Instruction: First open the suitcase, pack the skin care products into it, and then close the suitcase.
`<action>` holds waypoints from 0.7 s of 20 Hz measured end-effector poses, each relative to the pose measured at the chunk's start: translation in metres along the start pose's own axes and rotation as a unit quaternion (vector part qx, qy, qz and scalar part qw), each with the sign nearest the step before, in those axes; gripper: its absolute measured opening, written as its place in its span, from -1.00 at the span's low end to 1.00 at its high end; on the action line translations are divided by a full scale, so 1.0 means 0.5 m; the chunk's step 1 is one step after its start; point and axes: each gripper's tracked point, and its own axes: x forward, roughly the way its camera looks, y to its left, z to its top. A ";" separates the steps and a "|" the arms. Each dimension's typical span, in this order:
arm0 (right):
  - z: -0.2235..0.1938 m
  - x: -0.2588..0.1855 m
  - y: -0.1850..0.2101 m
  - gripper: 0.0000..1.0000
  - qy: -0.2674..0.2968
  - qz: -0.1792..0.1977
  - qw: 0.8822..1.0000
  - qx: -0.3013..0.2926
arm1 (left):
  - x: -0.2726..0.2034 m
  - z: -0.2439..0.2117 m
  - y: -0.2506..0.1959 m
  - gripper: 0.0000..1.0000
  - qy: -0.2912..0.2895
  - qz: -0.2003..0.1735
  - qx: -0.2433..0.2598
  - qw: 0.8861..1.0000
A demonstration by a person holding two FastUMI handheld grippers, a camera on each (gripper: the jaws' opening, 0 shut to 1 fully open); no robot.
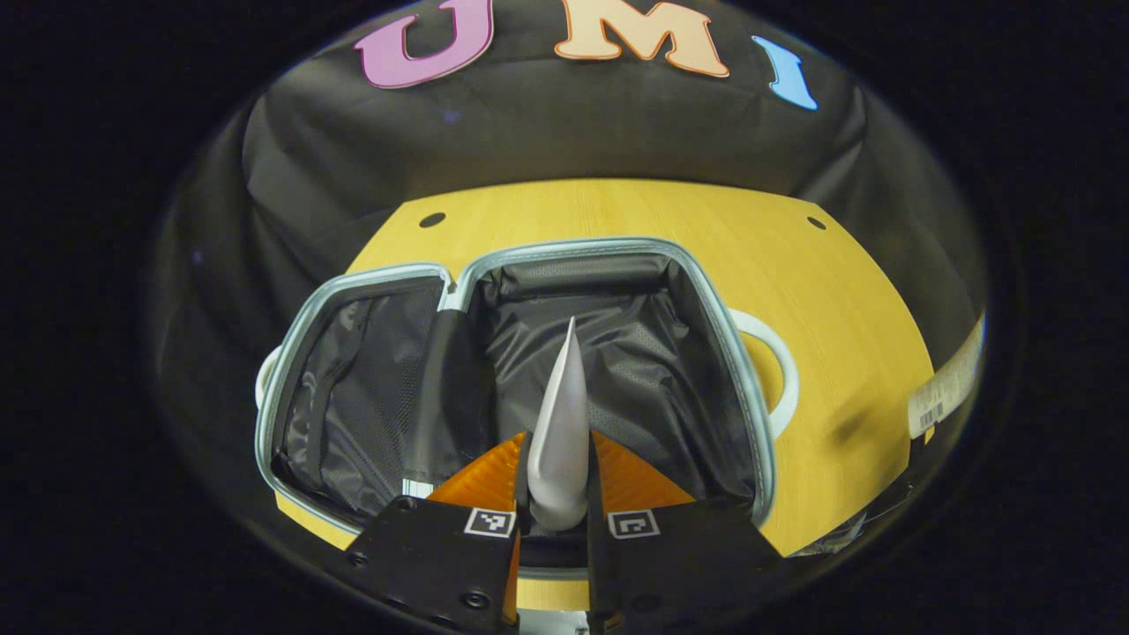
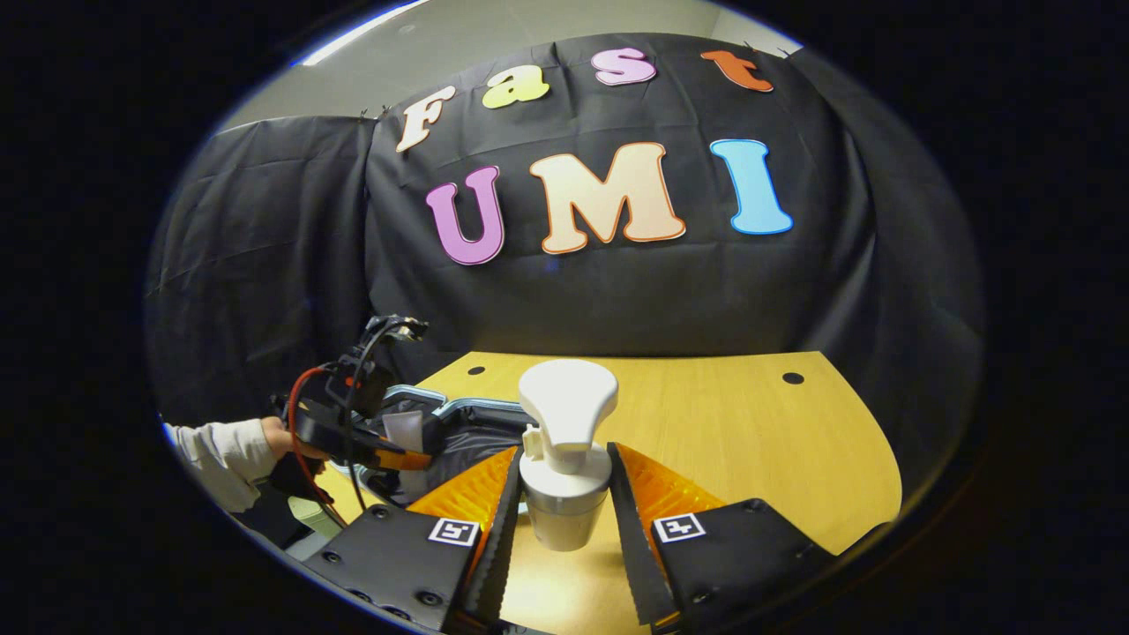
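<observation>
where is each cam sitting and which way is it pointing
Left gripper view: rides the left gripper, angled down into the open suitcase; its own fingers pinch a white tube.
Right gripper view: rides the right gripper, level across the table toward the booth wall; its fingers flank a pump bottle; a hand holds the far gripper.
Shared: suitcase, table.

Open black-lined suitcase (image 1: 617, 353); white tube (image 1: 560, 441) above, pump bottle (image 2: 564, 459) upright
</observation>
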 end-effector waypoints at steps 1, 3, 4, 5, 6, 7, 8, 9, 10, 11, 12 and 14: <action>0.002 0.004 0.012 0.15 0.002 0.002 1.000 -0.002 | 0.010 0.003 0.004 -0.53 0.001 -0.004 -0.001 1.000; 0.001 0.014 0.034 0.14 0.009 0.005 1.000 -0.006 | 0.024 0.019 0.006 -0.53 -0.003 -0.014 -0.002 1.000; 0.004 0.018 0.043 0.14 0.011 0.006 1.000 -0.007 | 0.031 0.026 0.007 -0.53 -0.005 -0.019 -0.002 1.000; 0.006 0.026 0.054 0.14 0.013 0.006 1.000 -0.006 | 0.042 0.033 0.008 -0.53 -0.007 -0.023 -0.002 1.000; 0.012 0.032 0.062 0.14 0.012 0.007 1.000 -0.005 | 0.055 0.036 0.009 -0.53 -0.008 -0.027 -0.002 1.000; 0.016 0.041 0.073 0.14 0.014 0.009 1.000 -0.003 | 0.070 0.041 0.009 -0.50 -0.011 -0.031 -0.001 0.999; 0.017 0.050 0.084 0.10 0.017 0.011 1.000 -0.003 | 0.082 0.036 0.006 -0.45 -0.004 -0.039 -0.004 0.999; 0.016 0.058 0.096 0.10 0.019 0.014 1.000 -0.002 | 0.093 0.034 0.005 -0.39 -0.002 -0.045 -0.006 0.999; 0.015 0.067 0.109 0.14 0.022 0.019 1.000 -0.002 | 0.098 0.035 0.003 -0.40 -0.005 -0.051 -0.010 0.999; 0.013 0.075 0.121 0.14 0.026 0.023 0.999 -0.003 | 0.101 0.039 0.005 0.04 -0.012 -0.052 -0.012 0.998; 0.013 0.085 0.134 0.14 0.029 0.028 0.999 -0.003 | 0.096 0.049 0.005 0.49 -0.027 -0.055 -0.013 0.998; 0.006 0.104 0.155 0.14 0.038 0.038 0.999 -0.001 | 0.067 0.073 -0.002 0.91 -0.056 -0.068 -0.022 0.996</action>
